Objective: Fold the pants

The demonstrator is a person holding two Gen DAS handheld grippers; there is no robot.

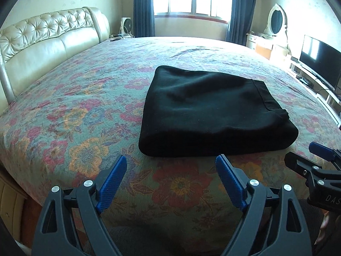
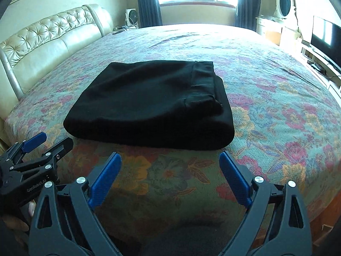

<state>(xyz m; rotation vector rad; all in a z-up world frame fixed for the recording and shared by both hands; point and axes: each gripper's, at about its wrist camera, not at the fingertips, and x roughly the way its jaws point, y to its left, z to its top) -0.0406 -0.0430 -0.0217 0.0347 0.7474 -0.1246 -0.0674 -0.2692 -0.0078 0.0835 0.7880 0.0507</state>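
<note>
Left hand-held gripper (image 1: 171, 164): jaws stand wide, nothing between the blue pads; it hangs over the near edge of the bed, just short of the pants. Right hand-held gripper (image 2: 170, 160): likewise spread wide and empty, beside the left one, also short of the cloth. Each shows at the margin of the other's view.

Bed (image 1: 64, 111): floral coverlet, flat, a few faint creases farther back.

Black pants (image 1: 211, 113): lie on the coverlet near the front edge, apart from both grippers. Already a compact rectangular stack of several layers. The rounded fold faces the grippers; the waistband edge sits on top toward the right side, with a small loose corner showing there.

Judgement on handling: soft, thick fabric, light, limp, no stiffness of its own; layers likely to slide over one another if lifted by one point. Not fragile. Best hold appears to be the thick near fold, pinching all layers at two spread points, one per gripper, or the two waistband corners if one more fold is wanted. Task looks nearly or fully complete.

Beyond: padded cream headboard (image 1: 42, 40) at left, window with blue curtains (image 1: 142, 6) at the back, television (image 1: 319, 57) at right.
</note>
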